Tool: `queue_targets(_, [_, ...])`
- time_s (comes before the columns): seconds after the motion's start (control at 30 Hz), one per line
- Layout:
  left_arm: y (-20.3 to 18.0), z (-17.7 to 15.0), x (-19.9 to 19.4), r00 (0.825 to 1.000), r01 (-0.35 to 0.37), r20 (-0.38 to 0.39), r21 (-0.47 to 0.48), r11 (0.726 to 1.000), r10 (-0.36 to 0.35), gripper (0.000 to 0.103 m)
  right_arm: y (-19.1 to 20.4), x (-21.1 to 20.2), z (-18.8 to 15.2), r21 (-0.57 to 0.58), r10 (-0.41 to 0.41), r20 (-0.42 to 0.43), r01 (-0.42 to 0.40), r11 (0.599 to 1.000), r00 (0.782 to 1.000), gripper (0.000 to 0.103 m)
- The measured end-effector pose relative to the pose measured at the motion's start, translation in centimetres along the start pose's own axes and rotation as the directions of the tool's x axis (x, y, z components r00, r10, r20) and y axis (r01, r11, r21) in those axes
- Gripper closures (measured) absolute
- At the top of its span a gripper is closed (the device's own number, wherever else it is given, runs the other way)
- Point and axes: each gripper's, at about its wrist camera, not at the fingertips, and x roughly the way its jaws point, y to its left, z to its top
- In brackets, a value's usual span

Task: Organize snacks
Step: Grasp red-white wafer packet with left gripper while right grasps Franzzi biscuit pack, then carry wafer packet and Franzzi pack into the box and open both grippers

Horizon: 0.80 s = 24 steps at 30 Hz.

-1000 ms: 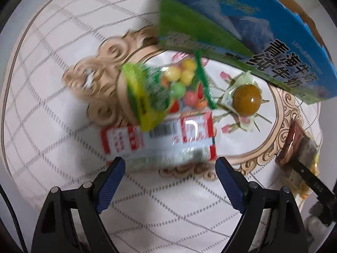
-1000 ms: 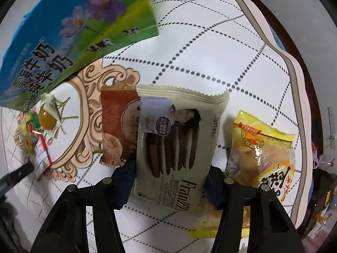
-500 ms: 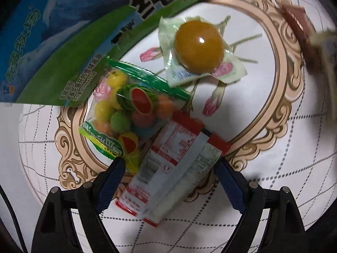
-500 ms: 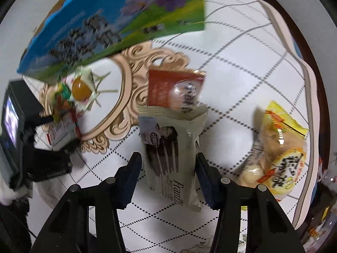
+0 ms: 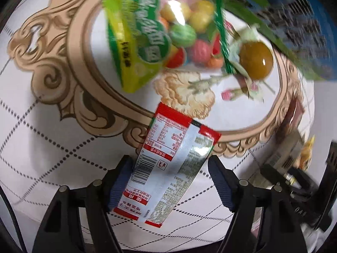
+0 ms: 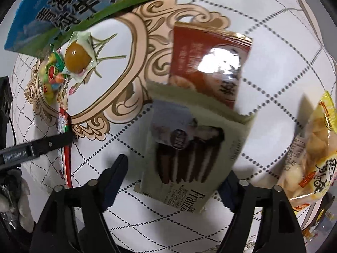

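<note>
The bench (image 6: 273, 42), under a white quilted cloth with a gold scroll frame printed on it, carries every snack, and the blue and green milk carton (image 6: 69, 8) lies along its far edge. Biggest of the snacks is the Franzzi biscuit pack (image 6: 189, 154), which lies between the spread fingers of my right gripper (image 6: 174, 179); its far end overlaps the red pouch (image 6: 208, 63), and the yellow bag (image 6: 311, 158) sits just beside it on my right. I judge the step in hand to be taking one packet in each gripper. To do it well on the right, I should close across the pack's narrow width, squarely and low, so that the red pouch underneath is not dragged along. The pack is tilted against my fingers, so a slight turn of the wrist before closing would help. My left gripper (image 5: 170, 181) is likewise spread, with the red and silver sachet (image 5: 174, 168) between its fingers; the left pad appears to touch the sachet's edge, while the right pad stands clear. The foil looks slippery and thin, so I should pinch near its middle. The green candy bag (image 5: 160, 40) and the wrapped amber jelly (image 5: 256, 60) lie farther off inside the frame, untouched. Both wrists point forward and steeply down at the bench.
</note>
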Motion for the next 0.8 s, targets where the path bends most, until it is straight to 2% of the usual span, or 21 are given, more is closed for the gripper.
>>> queue_targets(0.07, [-0.7,0.2,0.8,0.998,-0.05,-0.038,0.101,0.994,0.054,0.024,1.3,1.1,0.2,-0.015,-0.012,-0.004,0.012,1.0,1.0,0.02])
queue_targets(0.1, [-1.4,0.0,1.6,0.993,-0.095,-0.06,0.165,0.982,0.106,0.023,1.6,1.3,0.3,-0.023,-0.019,-0.007,0.018,1.0,1.0,0.02])
queue_targets(0.2, [-2.9,-0.4,2.2,0.981,-0.18,-0.032,0.217,0.959,0.191,0.023,2.3,1.5,0.7,-0.04,-0.043,0.028,0.045,0.998,0.999,0.021])
queue_targets(0.27, [-3.7,-1.0,2.1,0.98,-0.199,0.03,0.179,0.964,0.197,0.03,3.3,1.2,0.9,-0.087,-0.081,0.075,0.087,0.992,0.994,0.04])
queue_targets(0.3, [-4.0,-1.4,1.9,0.979,-0.199,0.063,0.145,0.969,0.192,0.04,3.7,1.1,0.8,-0.118,-0.088,0.086,0.097,0.988,0.992,0.045])
queue_targets(0.37, [-4.8,-1.8,1.9,0.984,-0.162,0.087,0.088,0.983,0.155,0.044,4.5,1.1,0.7,-0.172,-0.054,0.077,0.067,0.983,0.996,0.046])
queue_targets(0.4, [-4.4,-1.8,1.6,0.989,-0.111,0.101,0.026,0.994,0.107,0.044,5.0,1.2,0.5,-0.188,-0.044,0.064,0.056,0.981,0.997,0.046])
queue_targets(0.5, [-2.6,-1.9,1.5,0.994,-0.006,0.107,-0.07,0.998,0.014,0.042,5.6,1.8,0.2,-0.188,-0.016,0.029,0.021,0.982,0.999,0.044])
queue_targets(0.53, [-2.4,-1.9,1.7,0.995,0.004,0.098,-0.067,0.998,0.003,0.038,5.5,1.8,0.2,-0.17,0.002,0.024,0.002,0.985,1.0,0.042])
queue_targets(0.6, [-2.9,-1.8,2.8,0.999,-0.016,0.042,0.012,1.0,0.015,0.031,4.8,1.9,0.6,-0.129,0.035,0.008,-0.033,0.991,0.999,0.038])
queue_targets(0.63, [-2.2,-1.6,2.9,0.999,-0.039,0.029,0.052,0.998,0.037,0.031,4.4,1.9,0.7,-0.109,0.048,0.0,-0.048,0.993,0.999,0.037])
queue_targets(0.67, [-3.1,-1.8,3.3,0.996,-0.09,0.019,0.117,0.989,0.089,0.031,2.8,1.0,0.8,-0.102,0.052,-0.005,-0.052,0.993,0.999,0.036])
queue_targets(0.77, [-4.7,-2.3,3.7,0.985,-0.174,0.046,0.158,0.972,0.169,0.032,3.1,1.6,0.5,-0.118,0.019,0.0,-0.019,0.993,1.0,0.036])
queue_targets(0.8, [-5.0,-2.5,3.6,0.979,-0.196,0.082,0.153,0.969,0.185,0.037,3.4,1.7,0.3,-0.136,-0.003,0.015,0.005,0.991,1.0,0.036])
